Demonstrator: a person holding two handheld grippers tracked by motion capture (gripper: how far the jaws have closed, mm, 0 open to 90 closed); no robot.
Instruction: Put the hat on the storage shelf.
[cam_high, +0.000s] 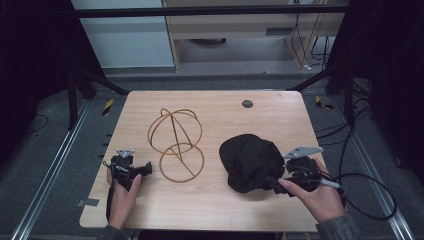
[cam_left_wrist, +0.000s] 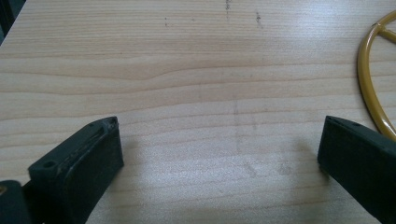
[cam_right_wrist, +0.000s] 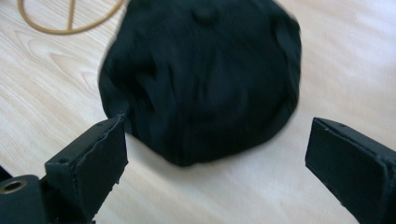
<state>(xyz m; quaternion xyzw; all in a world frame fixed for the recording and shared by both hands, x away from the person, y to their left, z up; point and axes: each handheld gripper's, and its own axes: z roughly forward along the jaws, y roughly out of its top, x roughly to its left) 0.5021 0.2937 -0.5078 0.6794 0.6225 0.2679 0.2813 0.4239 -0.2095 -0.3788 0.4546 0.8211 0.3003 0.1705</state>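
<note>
Black cap (cam_high: 250, 161) lies on the worktop (cam_high: 215, 210); right hand-held gripper (cam_right_wrist: 215, 154) wide, empty, just before it; left hand-held gripper (cam_left_wrist: 219, 149) wide, empty.

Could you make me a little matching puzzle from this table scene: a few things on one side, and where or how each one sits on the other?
Things:
1. black cap
2. gold wire stand
3. left tongs
4. small dark disc

Places or states:
A. near the far edge of the table
B. open over bare wood, at the person's left
C. lying in a heap just ahead of the open right tongs
D. mid-table, between the two hands

Pairs: 1-C, 2-D, 3-B, 4-A
</note>
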